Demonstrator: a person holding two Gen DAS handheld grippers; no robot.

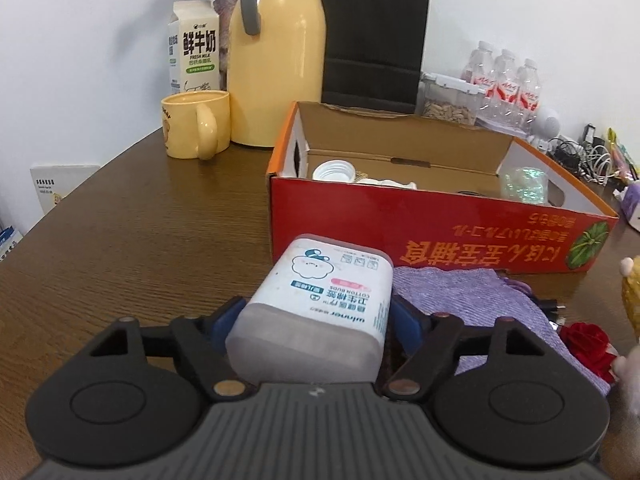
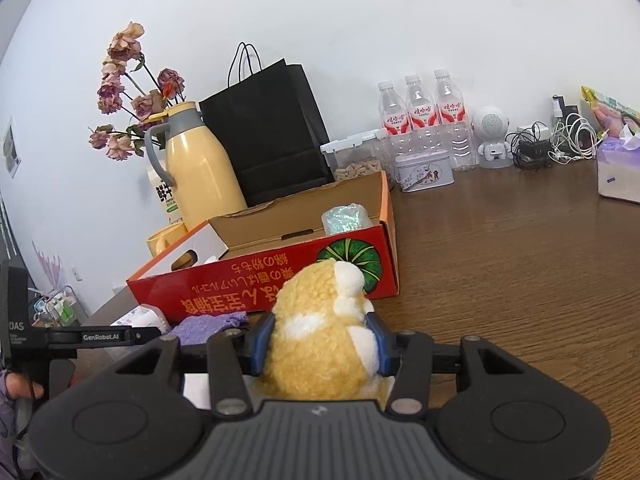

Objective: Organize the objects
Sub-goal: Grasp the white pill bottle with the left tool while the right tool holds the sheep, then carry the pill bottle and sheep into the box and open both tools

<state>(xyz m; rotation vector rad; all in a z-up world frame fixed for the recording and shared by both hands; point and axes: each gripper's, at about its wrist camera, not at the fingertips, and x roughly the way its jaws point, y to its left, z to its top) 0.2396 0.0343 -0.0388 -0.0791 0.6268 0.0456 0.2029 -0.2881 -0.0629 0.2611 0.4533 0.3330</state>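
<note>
Cotton buds box (image 1: 320, 308) sits between the blue pads (image 1: 230, 316) of my left tool (image 1: 316, 312), its label upside down to me. The pads stand at both its sides; on the right side I see a thin gap, so whether they already press on it I cannot tell. The box rests partly on a purple cloth (image 1: 460, 292) spread over the brown bench (image 1: 120, 240), just before the red carton (image 1: 440, 240).

My right tool (image 2: 324, 344) is closed on a yellow plush toy (image 2: 320, 340), both blue pads pressing into its fur, above the bench and in front of the same red carton (image 2: 260, 280). At the left edge of this view I see the other tool and a bit of my hand (image 2: 24, 390).

Inside the carton lie a white cap (image 1: 334, 170) and a shiny green roll (image 1: 524, 184). Behind it stand a yellow mug (image 1: 196, 124), a yellow thermos (image 1: 280, 60), a milk carton (image 1: 198, 48), a black paper bag (image 2: 264, 132) and three water bottles (image 2: 420, 112).
</note>
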